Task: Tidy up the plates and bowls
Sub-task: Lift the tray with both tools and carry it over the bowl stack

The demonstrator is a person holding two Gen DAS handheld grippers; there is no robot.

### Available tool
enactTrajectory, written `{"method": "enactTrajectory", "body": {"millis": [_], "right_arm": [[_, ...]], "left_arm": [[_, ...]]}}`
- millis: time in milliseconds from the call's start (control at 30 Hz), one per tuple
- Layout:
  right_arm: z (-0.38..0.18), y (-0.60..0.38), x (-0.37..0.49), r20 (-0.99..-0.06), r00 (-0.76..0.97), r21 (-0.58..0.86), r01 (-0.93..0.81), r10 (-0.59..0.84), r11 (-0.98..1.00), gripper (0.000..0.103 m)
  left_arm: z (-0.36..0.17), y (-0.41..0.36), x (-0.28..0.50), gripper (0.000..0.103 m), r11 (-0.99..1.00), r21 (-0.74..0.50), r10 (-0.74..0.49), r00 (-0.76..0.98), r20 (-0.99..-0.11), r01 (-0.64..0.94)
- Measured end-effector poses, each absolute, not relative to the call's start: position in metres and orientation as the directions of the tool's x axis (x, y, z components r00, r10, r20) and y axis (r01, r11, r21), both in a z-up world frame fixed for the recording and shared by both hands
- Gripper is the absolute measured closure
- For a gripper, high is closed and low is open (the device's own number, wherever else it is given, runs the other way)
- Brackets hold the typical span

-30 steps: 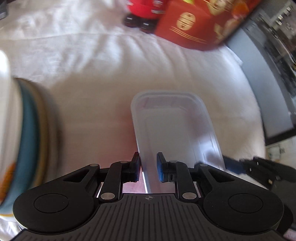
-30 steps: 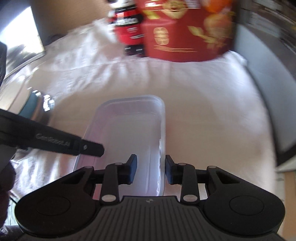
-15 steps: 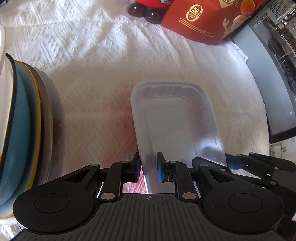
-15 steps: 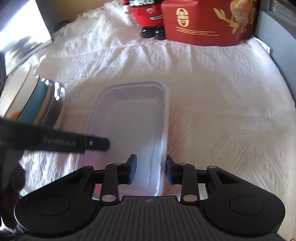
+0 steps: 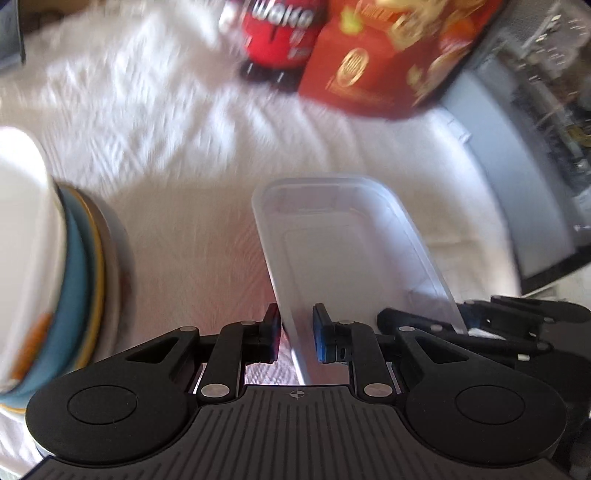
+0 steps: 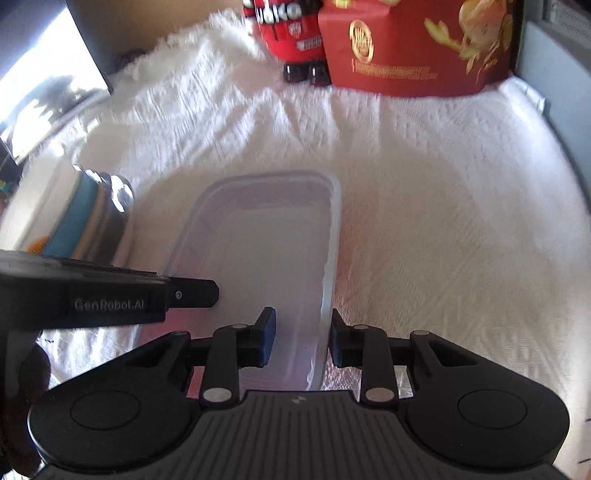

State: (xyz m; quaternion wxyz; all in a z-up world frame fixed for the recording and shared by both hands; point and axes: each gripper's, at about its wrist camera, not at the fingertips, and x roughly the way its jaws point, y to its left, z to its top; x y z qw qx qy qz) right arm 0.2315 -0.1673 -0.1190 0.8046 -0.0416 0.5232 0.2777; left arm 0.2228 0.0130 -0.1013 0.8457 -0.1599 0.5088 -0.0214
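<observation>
A clear rectangular plastic container [image 5: 347, 254] lies on the white cloth; it also shows in the right wrist view [image 6: 266, 258]. My left gripper [image 5: 297, 338] straddles its left wall, one finger on each side, with a gap still visible. My right gripper [image 6: 301, 339] straddles its right wall, jaws apart with clear gaps. A stack of plates and bowls [image 5: 55, 266], white, blue and metal, stands to the left; it also shows in the right wrist view [image 6: 85, 218].
A red gift box [image 6: 417, 44] and a red toy figure [image 6: 291, 33] stand at the far edge of the white tablecloth [image 6: 443, 221]. A grey cabinet [image 5: 517, 166] is on the right.
Both views have tilted up and pulled back, so the red box and toy look nearer. The right gripper's jaws have opened wider around the container wall. The left gripper's hold looks unchanged.
</observation>
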Motion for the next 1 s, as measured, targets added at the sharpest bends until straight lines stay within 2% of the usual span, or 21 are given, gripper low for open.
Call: {"method": "enactTrajectory", "body": {"millis": [267,433,600,733,1000], "right_arm": [[-0.029,-0.15,0.198,-0.742,0.479,0.231,-0.473,0.468,0.85,0.074],[0.014,-0.099,0.159,-0.652,0.554,0.216,-0.518,0.517,0.827,0.074],[0.021,-0.044,0.121,-0.628,0.573,0.222,-0.517,0.527,0.826,0.074],[0.01,-0.006,0.109,-0.658,0.551,0.23,-0.502,0.513,0.834,0.074],[-0.017,0.041,0.112,-0.737,0.482,0.188,-0.527,0.474,0.829,0.074]], "left_arm": [[0.004,0.072,0.179,0.083,0.963,-0.269,-0.185,0.65,-0.738,-0.032],[0.032,0.126,0.143,0.083,0.975,-0.22,-0.139,0.713,-0.688,-0.022],[0.028,0.182,0.123,0.082,0.959,-0.283,-0.188,0.718,-0.671,-0.014],[0.008,0.223,0.125,0.083,0.934,-0.354,-0.238,0.675,-0.698,-0.037],[-0.041,0.251,0.14,0.083,0.899,-0.414,-0.243,0.625,-0.742,-0.141]]}}
